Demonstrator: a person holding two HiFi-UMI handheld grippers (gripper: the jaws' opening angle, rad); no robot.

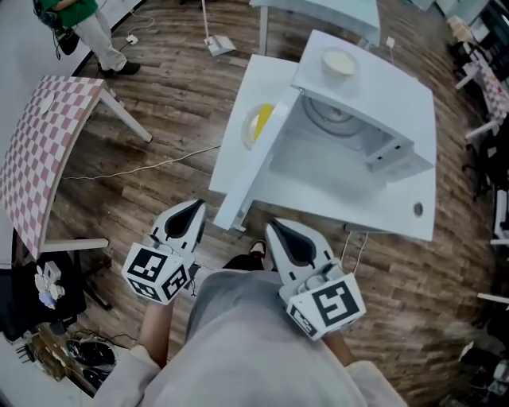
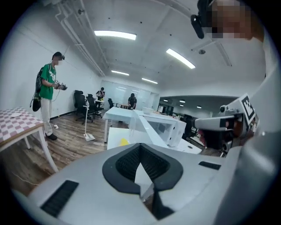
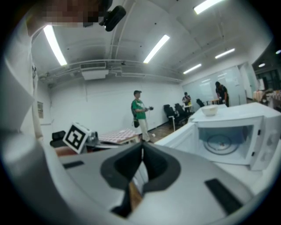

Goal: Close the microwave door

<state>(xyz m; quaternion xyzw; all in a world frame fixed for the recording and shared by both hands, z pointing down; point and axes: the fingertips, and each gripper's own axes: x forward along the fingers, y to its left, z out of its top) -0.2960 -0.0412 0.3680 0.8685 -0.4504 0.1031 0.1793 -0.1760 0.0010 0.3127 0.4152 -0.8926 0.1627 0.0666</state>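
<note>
A white microwave (image 1: 362, 127) stands on a white table (image 1: 398, 211) with its door (image 1: 256, 163) swung wide open to the left; the cavity and glass turntable (image 3: 219, 143) show. A white bowl (image 1: 339, 62) sits on top. Both grippers are held close to the person's body, short of the table. My left gripper (image 1: 193, 209) is shut and empty, below the door's free edge. Shut and empty too, my right gripper (image 1: 278, 228) is just under the table's near edge. The left gripper view has the door (image 2: 147, 127) edge-on beyond the shut jaws (image 2: 140, 147).
A yellow thing (image 1: 259, 123) lies on the table behind the door. A pink checkered table (image 1: 40, 143) stands left, with a person in green (image 1: 79, 20) beyond it. A cable (image 1: 143, 167) crosses the wood floor. A lamp base (image 1: 219, 44) and office chairs are further off.
</note>
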